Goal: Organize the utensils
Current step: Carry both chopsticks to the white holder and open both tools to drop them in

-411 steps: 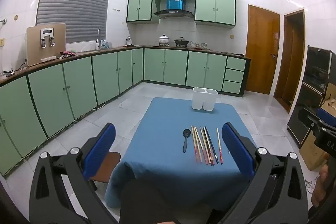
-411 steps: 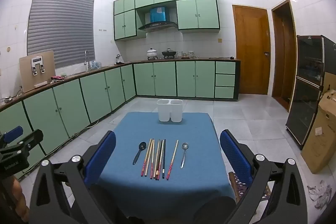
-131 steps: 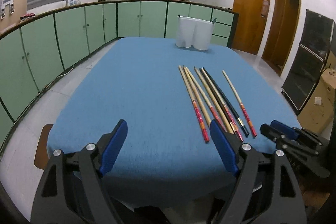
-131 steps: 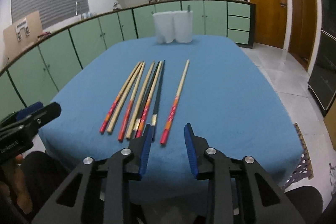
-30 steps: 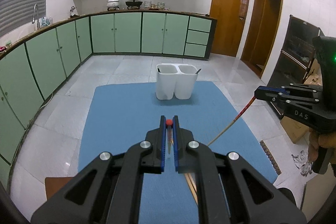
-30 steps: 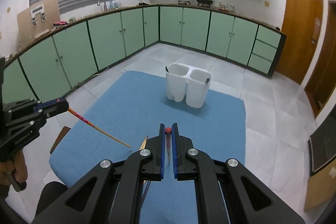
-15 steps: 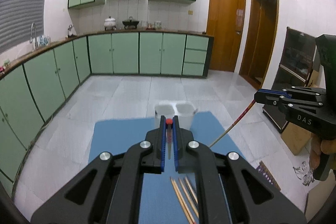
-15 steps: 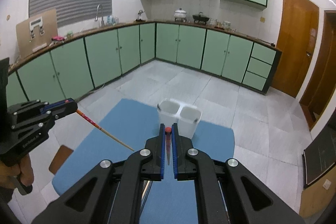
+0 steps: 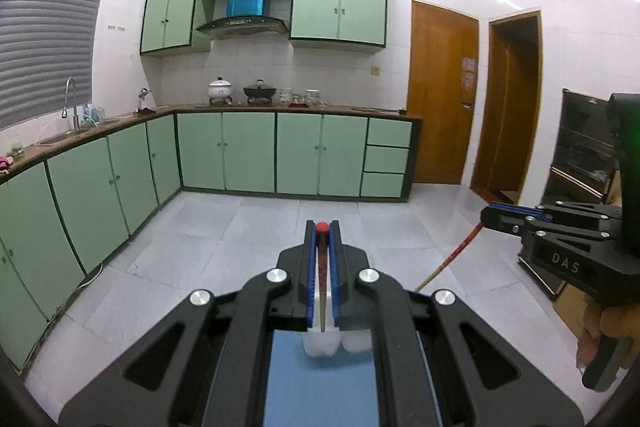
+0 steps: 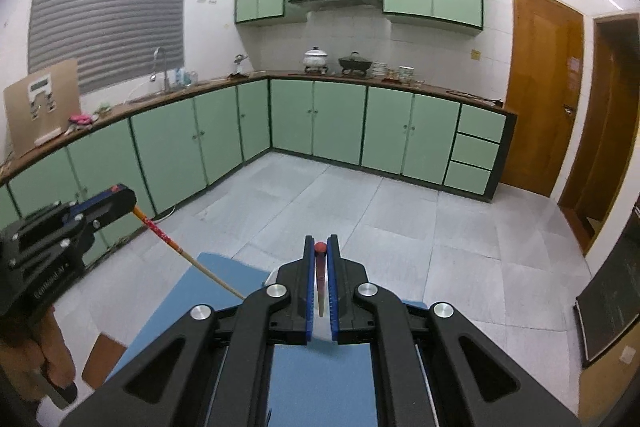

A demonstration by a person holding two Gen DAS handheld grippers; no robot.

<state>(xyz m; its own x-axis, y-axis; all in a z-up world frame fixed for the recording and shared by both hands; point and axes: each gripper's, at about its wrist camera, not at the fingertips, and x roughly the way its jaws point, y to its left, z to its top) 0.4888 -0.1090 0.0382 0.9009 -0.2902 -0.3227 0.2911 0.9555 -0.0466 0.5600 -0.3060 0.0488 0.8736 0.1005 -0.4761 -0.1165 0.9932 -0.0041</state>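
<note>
Two tongs, left (image 9: 322, 227) and right (image 10: 321, 247), each clamped on one chopstick (image 9: 321, 267) | step: carrying | white holder (image 9: 320, 345) below tongs on bench (image 9: 320, 387) | next: tip down, release.

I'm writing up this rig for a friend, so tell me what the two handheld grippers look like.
Both match. The left gripper and right gripper are matte black plastic with angular arms, triangular cut-outs and round silver bolts. Their two fingers carry ribbed blue pads. Seen from the side, the right one shows white letters DAS on its body; the left one's white lettering is too blurred to read. No sleeves show.
</note>
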